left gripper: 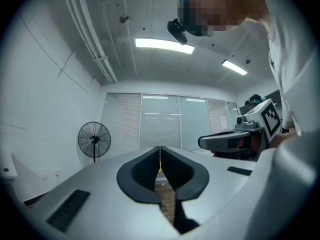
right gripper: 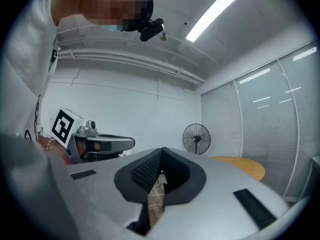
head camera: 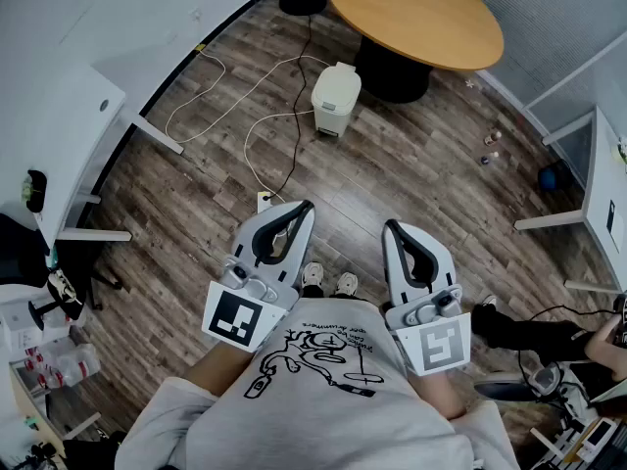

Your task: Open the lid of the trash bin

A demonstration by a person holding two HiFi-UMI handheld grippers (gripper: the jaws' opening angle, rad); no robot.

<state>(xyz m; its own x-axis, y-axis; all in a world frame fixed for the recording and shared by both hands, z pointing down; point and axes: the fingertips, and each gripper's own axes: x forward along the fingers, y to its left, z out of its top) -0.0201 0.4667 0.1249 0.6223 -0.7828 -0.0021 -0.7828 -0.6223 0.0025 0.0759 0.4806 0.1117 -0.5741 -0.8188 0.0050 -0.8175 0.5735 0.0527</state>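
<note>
The trash bin (head camera: 336,97) is small and white, with its lid down. It stands on the wood floor beside the round table, well ahead of both grippers. My left gripper (head camera: 305,208) and right gripper (head camera: 391,226) are held close to the person's chest, side by side and far from the bin. Both are shut with nothing in them. In the left gripper view the jaws (left gripper: 160,149) meet at the tips and point toward the blinds. In the right gripper view the jaws (right gripper: 161,152) are likewise pressed together. The bin shows in neither gripper view.
A round wooden table (head camera: 415,13) on a black base stands just behind the bin. White and black cables (head camera: 257,125) trail over the floor to the bin's left. White desks (head camera: 59,116) line the left side, another desk (head camera: 605,189) the right. A standing fan (left gripper: 94,139) is by the wall.
</note>
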